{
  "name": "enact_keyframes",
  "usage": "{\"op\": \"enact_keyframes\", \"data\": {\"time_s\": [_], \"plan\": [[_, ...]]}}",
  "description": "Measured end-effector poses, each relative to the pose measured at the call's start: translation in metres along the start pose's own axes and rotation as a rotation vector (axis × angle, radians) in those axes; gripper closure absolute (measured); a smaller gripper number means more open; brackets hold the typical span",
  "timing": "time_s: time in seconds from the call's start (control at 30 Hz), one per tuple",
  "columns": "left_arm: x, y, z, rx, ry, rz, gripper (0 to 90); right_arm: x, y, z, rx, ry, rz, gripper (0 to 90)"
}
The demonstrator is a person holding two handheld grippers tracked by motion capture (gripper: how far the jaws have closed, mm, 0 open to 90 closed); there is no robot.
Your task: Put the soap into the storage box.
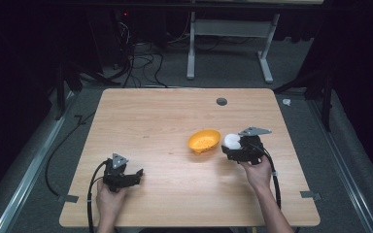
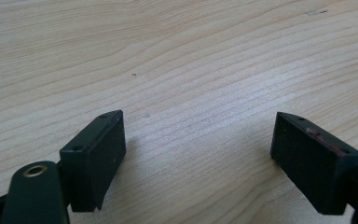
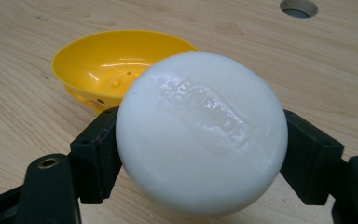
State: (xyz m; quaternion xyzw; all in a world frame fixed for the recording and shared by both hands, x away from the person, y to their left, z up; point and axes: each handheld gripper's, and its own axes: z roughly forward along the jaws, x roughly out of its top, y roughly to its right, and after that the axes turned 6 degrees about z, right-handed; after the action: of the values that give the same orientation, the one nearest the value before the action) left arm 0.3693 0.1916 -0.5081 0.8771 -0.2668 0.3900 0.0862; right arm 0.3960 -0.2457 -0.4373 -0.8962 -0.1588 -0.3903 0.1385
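A white bar of soap (image 3: pixel 200 133) is clamped between the jaws of the right gripper (image 1: pixel 233 145), just beside a yellow bowl (image 3: pixel 112 65). The left gripper (image 2: pixel 198 156) is held spread apart over the bare wooden table (image 1: pixel 150 121). Cables are seen on the floor (image 1: pixel 141 58) beyond.

Desk (image 1: pixel 165 116): bowl (image 1: pixel 204 141) right of centre. Soap bar (image 1: pixel 231 141) just right of the bowl, between the right gripper's (image 1: pixel 234 148) jaws. Left gripper (image 1: pixel 133 175) near left, well apart. Round hole (image 1: pixel 221 101) at far edge, behind the bowl.
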Motion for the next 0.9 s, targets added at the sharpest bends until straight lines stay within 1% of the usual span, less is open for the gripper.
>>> {"op": "enact_keyframes", "data": {"time_s": [0.07,0.17,0.23,0.57,0.67,0.73,0.9], "plan": [[0.000,0.000,0.000,0.000,0.000,0.000,18.5,0.001,-0.001,0.000,0.003,0.001,-0.001,24.7],[0.000,0.000,0.000,0.000,0.000,0.000,18.5,0.005,-0.005,0.002,0.013,0.005,-0.017,24.7],[0.000,0.000,0.000,0.000,-0.002,0.000,18.5,0.006,-0.007,0.003,0.017,0.001,-0.015,24.7],[0.000,0.000,0.000,0.000,-0.002,0.000,18.5,0.016,-0.018,0.008,0.036,-0.002,-0.050,24.8],[0.000,0.000,0.000,0.000,0.000,0.000,18.5,0.018,-0.020,0.009,0.040,0.003,-0.057,24.7],[0.000,0.000,0.000,0.001,-0.001,0.000,18.5,0.019,-0.021,0.011,0.047,0.003,-0.051,24.7],[0.000,0.000,0.000,0.000,-0.002,0.001,18.5,0.023,-0.024,0.015,0.055,-0.001,-0.069,24.8]]}}
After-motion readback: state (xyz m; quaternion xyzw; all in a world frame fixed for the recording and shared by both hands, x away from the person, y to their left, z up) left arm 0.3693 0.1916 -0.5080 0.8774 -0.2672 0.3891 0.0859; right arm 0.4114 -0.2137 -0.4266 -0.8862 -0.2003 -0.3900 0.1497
